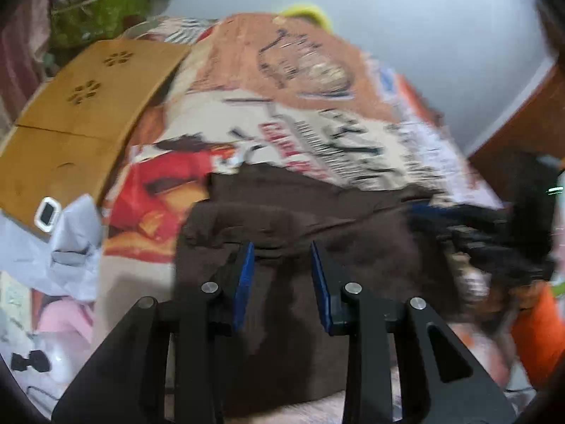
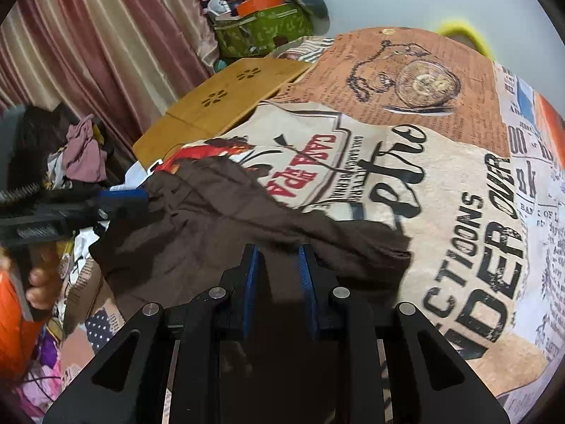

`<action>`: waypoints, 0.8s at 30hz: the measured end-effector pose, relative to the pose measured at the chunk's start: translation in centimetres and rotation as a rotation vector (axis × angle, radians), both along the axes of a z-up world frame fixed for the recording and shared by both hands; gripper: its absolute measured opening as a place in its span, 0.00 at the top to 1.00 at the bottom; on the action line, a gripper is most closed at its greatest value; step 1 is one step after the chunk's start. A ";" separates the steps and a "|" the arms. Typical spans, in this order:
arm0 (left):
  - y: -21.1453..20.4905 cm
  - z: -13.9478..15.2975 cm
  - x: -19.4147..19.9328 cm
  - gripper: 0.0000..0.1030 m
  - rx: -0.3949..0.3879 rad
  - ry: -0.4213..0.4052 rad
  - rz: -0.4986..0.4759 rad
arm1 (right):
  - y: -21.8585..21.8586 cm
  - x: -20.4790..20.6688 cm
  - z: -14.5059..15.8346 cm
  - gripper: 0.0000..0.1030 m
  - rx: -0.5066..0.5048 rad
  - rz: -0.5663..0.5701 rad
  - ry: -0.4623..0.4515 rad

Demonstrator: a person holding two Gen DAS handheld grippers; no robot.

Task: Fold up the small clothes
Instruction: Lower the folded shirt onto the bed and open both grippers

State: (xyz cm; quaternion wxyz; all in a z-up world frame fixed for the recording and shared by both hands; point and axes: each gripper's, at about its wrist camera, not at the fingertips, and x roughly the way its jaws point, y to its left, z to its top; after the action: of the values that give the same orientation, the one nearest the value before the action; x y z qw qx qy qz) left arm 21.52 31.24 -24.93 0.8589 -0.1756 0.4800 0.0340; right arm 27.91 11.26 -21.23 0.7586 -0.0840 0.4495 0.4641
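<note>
A dark brown garment (image 1: 289, 233) lies crumpled on the printed bedspread (image 1: 317, 127); it also shows in the right wrist view (image 2: 226, 219). My left gripper (image 1: 282, 251) is open, its blue pads apart just over the brown cloth, holding nothing. It appears from the side in the right wrist view (image 2: 123, 196) at the garment's left edge. My right gripper (image 2: 277, 251) is open over the garment's near edge, with cloth below the gap. It shows blurred in the left wrist view (image 1: 434, 212) at the garment's right side.
A wooden lap desk (image 2: 226, 102) lies at the bed's far left edge. A green camouflage bag (image 2: 261, 31) and a curtain (image 2: 88, 53) stand behind. A heap of clothes (image 2: 84, 152) and a white plastic bag (image 1: 67, 247) lie to the left.
</note>
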 end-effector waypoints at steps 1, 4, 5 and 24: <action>0.4 -0.5 0.3 0.70 0.009 0.016 0.020 | -0.3 0.3 0.1 0.80 -0.001 -0.007 -0.002; 2.0 -1.5 0.4 0.71 -0.053 0.021 0.091 | -1.7 1.0 0.2 0.80 -0.005 -0.047 -0.013; 2.5 -1.4 0.2 0.71 -0.073 0.014 0.107 | -2.1 1.2 0.2 0.80 -0.010 -0.063 -0.015; -2.3 -0.4 -5.1 0.50 0.166 0.106 0.040 | -1.5 -5.4 0.4 0.50 -0.089 0.057 -0.023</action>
State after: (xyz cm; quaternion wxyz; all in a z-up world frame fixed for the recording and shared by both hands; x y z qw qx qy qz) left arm 16.45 28.98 -25.29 0.8429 -0.1112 0.5167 0.1003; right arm 22.50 9.76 -20.80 0.7458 -0.1359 0.4585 0.4639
